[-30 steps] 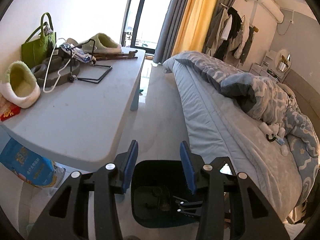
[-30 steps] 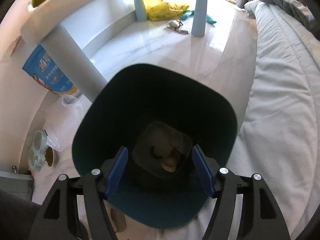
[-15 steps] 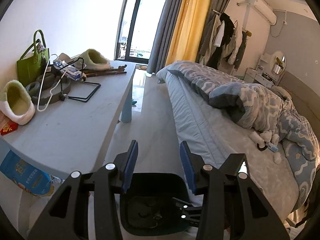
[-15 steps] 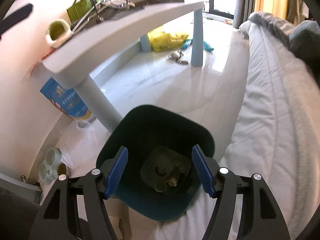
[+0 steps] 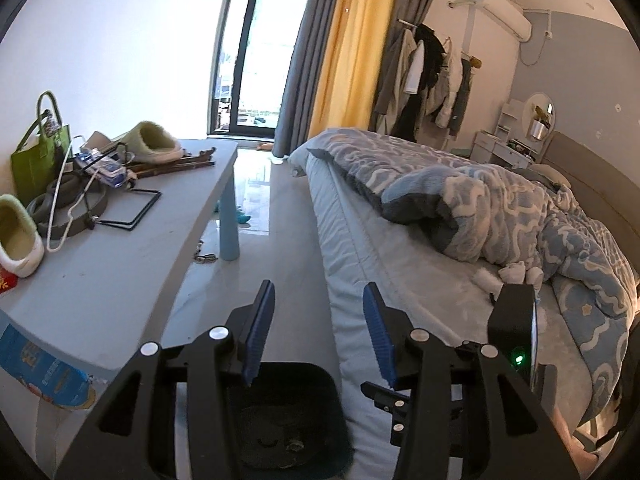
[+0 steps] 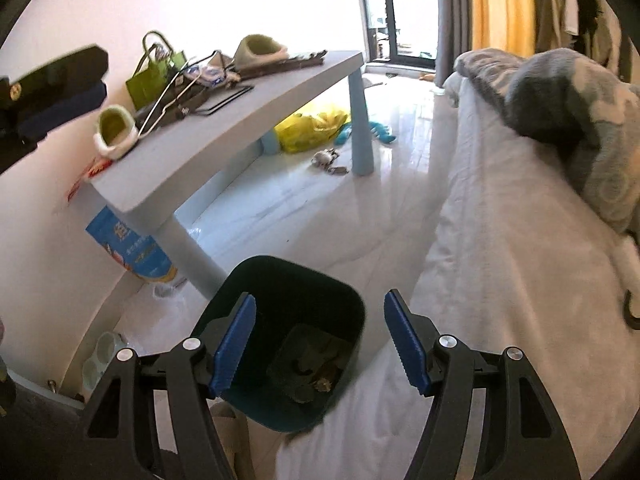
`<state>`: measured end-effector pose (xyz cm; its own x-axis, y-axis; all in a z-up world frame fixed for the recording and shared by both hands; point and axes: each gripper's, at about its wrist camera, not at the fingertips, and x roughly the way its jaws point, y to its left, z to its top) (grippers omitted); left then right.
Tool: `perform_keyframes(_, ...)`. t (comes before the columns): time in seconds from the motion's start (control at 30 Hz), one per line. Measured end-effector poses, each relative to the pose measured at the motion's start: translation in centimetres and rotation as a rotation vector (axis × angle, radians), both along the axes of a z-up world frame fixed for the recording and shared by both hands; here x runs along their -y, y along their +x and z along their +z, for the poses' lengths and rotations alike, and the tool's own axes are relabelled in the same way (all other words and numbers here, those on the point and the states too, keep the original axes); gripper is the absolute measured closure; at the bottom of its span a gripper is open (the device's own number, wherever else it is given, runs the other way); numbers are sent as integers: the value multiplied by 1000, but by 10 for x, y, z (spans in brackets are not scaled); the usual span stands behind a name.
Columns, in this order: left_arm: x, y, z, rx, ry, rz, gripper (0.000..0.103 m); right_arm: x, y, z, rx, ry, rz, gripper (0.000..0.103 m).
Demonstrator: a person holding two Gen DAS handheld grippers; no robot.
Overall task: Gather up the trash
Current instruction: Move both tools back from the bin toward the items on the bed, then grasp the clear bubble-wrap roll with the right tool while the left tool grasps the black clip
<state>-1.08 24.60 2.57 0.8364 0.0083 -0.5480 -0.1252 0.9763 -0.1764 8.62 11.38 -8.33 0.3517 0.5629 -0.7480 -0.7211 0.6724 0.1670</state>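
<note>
Left wrist view: your left gripper, jaws just parting and empty, hangs above the trash bin directly below. Right wrist view: your right gripper, part-open and empty, looks down into that bin, likely scraps at bottom; floor litter lies ahead by the table leg.

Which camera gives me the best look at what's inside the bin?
The right wrist view: the dark bin is seen nearly whole from above, scraps on its floor. The left wrist view catches only part of it, low in the frame behind its own fingers, its inside dim.
</note>
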Motion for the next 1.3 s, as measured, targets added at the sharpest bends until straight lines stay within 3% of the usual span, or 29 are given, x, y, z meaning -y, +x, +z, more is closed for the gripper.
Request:
perform_keyframes(0.67, 87, 46, -15, -23, 22, -100, 45, 116, 31, 19, 54, 37, -154, 33)
perform_keyframes(1.3, 163, 102, -32, -65, 28, -223, 35, 212, 70, 16, 101, -32, -266, 19)
